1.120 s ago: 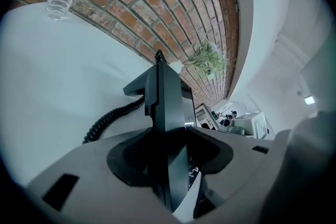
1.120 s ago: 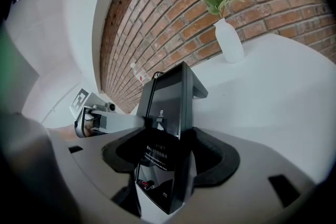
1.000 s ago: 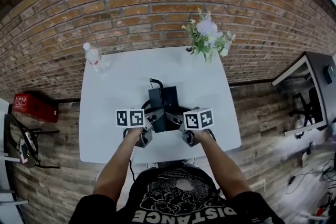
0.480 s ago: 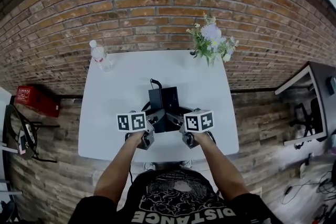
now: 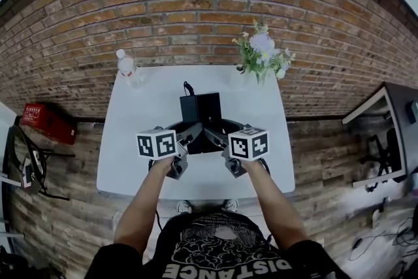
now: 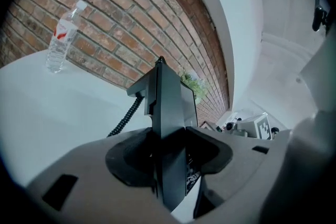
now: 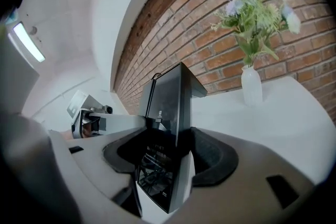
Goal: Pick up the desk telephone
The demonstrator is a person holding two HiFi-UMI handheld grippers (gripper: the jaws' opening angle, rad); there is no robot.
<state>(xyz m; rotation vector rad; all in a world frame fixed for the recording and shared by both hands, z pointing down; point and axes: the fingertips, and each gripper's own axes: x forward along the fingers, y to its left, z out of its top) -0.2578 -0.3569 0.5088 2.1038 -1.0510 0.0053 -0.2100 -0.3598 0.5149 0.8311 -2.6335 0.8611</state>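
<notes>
Black plastic desk telephone (image 5: 201,109) over middle of white rectangular table (image 5: 130,147). Left gripper (image 5: 188,136) and right gripper (image 5: 214,134) each clamp one side of it (pads pressed against casing).

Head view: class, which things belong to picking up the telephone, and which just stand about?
In the job: black desk telephone; left gripper and right gripper, both clamped on it.
Standing about: clear plastic water bottle, white vase of flowers, red box on the floor.

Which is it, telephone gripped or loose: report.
Gripped: the left gripper and the right gripper each have their jaws closed on an edge of the desk telephone.
</notes>
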